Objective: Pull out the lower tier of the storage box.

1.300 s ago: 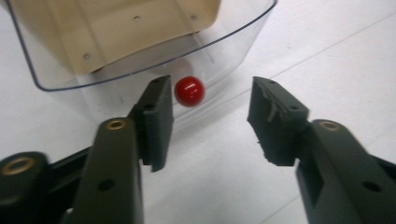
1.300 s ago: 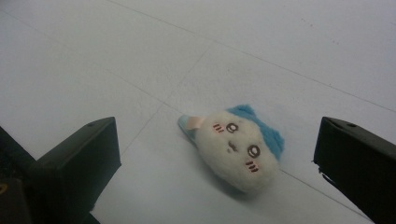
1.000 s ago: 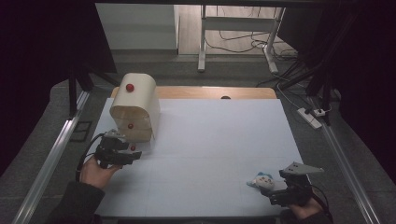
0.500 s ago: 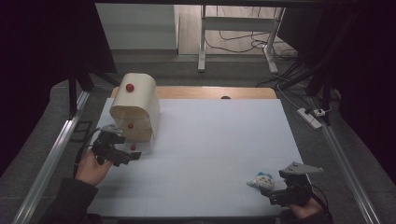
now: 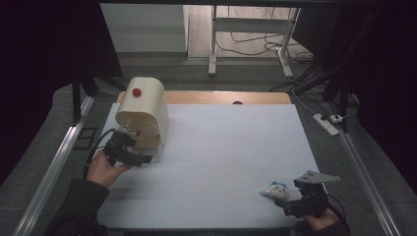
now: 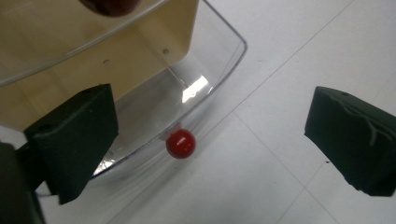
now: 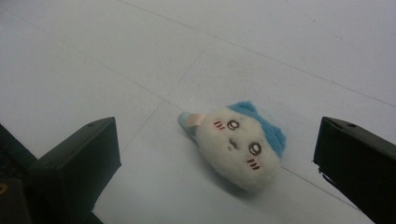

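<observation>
Plush toy [image 7: 238, 147] lies flat, face up, blue hair toward upper right.

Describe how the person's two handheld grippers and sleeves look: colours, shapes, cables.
Both grippers are black. The left gripper has a black cable looping back along the hand, and its fingers are blocky, matt black pads. The right gripper carries a grey three-cornered plate on top, and a black cable trails behind it; its fingers are the same dark blocks. The left forearm wears a dark sleeve.
</observation>
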{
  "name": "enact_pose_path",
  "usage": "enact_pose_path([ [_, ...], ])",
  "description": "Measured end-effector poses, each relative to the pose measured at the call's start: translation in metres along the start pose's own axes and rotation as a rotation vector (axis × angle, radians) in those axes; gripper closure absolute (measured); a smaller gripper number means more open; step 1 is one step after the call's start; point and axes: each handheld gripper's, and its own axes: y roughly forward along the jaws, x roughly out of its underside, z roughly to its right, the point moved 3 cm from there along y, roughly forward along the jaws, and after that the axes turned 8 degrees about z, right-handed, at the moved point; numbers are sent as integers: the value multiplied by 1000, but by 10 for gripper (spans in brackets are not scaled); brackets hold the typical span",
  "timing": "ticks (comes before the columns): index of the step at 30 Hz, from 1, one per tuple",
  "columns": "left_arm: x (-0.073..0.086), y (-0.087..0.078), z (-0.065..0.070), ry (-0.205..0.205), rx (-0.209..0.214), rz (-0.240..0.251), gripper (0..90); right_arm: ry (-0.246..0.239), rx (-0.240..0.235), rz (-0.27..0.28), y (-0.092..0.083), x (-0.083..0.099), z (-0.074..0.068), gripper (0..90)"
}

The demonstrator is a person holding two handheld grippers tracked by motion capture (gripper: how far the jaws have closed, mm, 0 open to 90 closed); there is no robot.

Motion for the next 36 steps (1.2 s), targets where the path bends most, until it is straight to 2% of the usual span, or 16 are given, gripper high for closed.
enact_pose_path([
  [3, 4, 3, -2, 14, -19, -23, 140, 1, 1, 1, 0, 0, 0, 0],
  [6, 6, 2, -4, 17, -55, -18, 262, 3, 0, 3, 0, 0, 0, 0],
  [9, 6, 0, -6, 4, -70, -12, 375, 4, 0, 2, 0, 0, 0, 0],
  [11, 8, 1, -7, -1, -54, -22, 457, 4, 0, 3, -1, 1, 0, 0],
  [14, 11, 3, -5, 10, -31, -41, 513, 4, 0, 4, -1, 1, 0, 0],
  [21, 16, 3, -4, -2, -3, -51, 526, 2, -1, 4, -1, 1, 0, 0],
  [36, 36, -1, 9, -7, 24, -77, 533, 2, -1, 5, -2, 1, 0, 0],
])
